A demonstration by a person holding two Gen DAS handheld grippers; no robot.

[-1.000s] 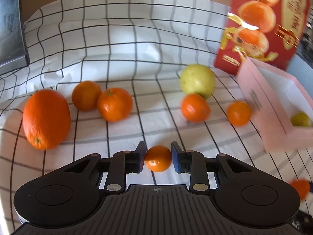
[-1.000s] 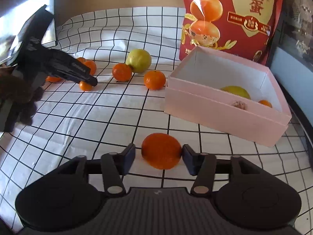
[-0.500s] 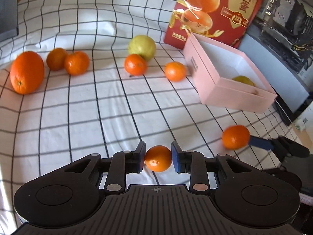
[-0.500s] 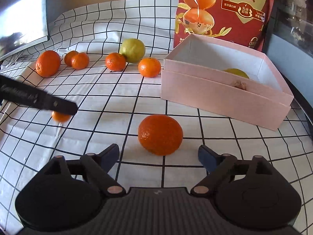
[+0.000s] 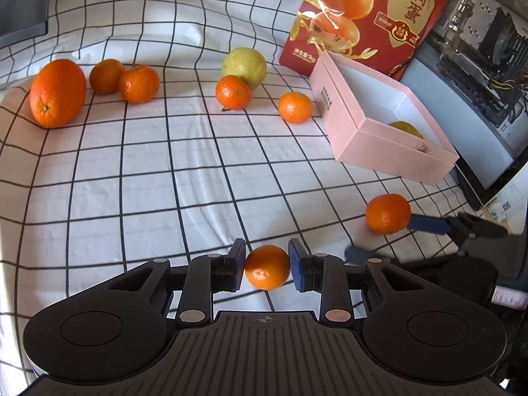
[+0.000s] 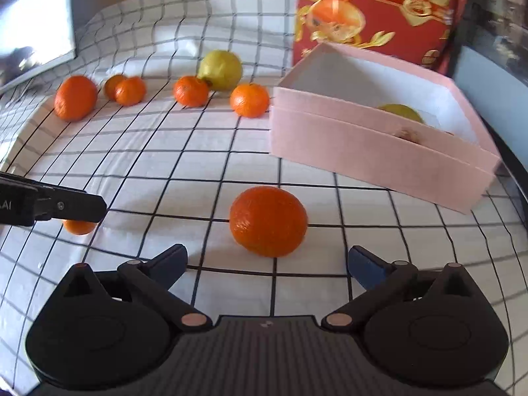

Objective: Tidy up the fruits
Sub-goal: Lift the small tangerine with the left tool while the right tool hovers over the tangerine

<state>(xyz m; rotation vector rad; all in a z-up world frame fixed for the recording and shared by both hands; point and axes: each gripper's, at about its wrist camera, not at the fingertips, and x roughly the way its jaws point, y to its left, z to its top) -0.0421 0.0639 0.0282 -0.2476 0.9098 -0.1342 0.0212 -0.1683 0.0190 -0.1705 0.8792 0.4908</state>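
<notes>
My left gripper [image 5: 266, 265] is shut on a small tangerine [image 5: 267, 266], held low over the checked cloth. My right gripper [image 6: 267, 260] is open; a larger tangerine [image 6: 268, 220] lies on the cloth just ahead of its fingers, untouched. That tangerine also shows in the left wrist view [image 5: 387, 214], with the right gripper's blue fingers [image 5: 429, 225] beside it. The pink box [image 6: 379, 151] holds a yellow-green fruit [image 6: 401, 112] and something small and brownish. The left gripper's finger [image 6: 66, 206] enters the right wrist view at left, with the small tangerine [image 6: 78, 227] below it.
At the back of the cloth lie a large orange [image 5: 56, 93], two tangerines [image 5: 138, 79], a yellow-green fruit [image 5: 244, 66], and two more tangerines [image 5: 232, 92] [image 5: 294, 107]. A red printed bag [image 5: 369, 16] stands behind the box. A dark screen [image 5: 19, 3] is at back left.
My right gripper opened and let the larger tangerine down onto the cloth. My left gripper drew back from the fruit row toward the near side, still holding the small tangerine.
</notes>
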